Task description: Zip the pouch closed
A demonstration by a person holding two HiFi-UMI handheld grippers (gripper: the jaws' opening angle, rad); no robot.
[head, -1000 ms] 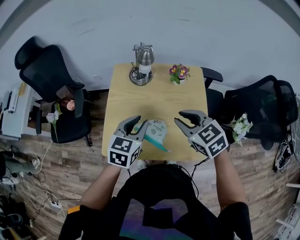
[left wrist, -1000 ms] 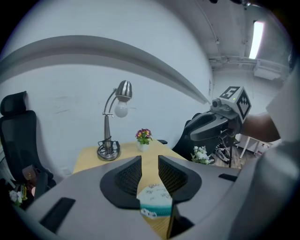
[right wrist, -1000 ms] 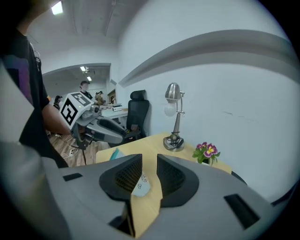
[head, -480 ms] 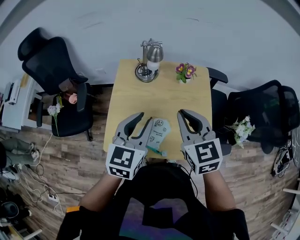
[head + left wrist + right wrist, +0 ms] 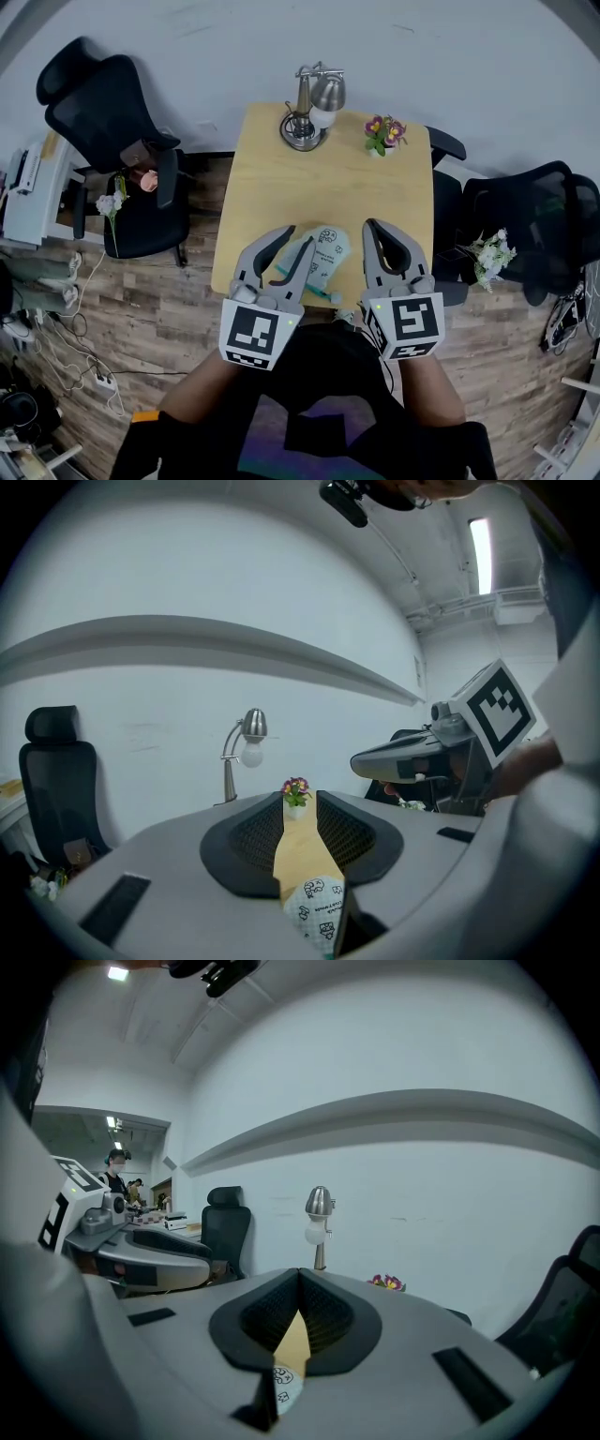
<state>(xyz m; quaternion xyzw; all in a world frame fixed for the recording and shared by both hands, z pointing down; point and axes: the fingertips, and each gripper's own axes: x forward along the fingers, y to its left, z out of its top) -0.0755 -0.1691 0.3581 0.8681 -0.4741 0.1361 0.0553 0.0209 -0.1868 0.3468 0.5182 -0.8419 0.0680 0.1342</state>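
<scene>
Wooden table (image 5: pixel 328 178) with the pouch (image 5: pixel 323 255) lying flat near its front edge, both grippers hovering over it.
Head view: the left gripper (image 5: pixel 293 236) hangs over the pouch's left edge, and the right gripper (image 5: pixel 372 230) is just beside its right edge. Left gripper view: jaws apart, pressing nothing, with the pouch below the gap; unpinned, it would likely drag once the slider is pulled. Right gripper view: jaws have just closed, tips together on nothing; approaching clenched could nudge the pouch off the edge.

print on the pouch (image 5: pixel 328 251) is too small to read.
</scene>
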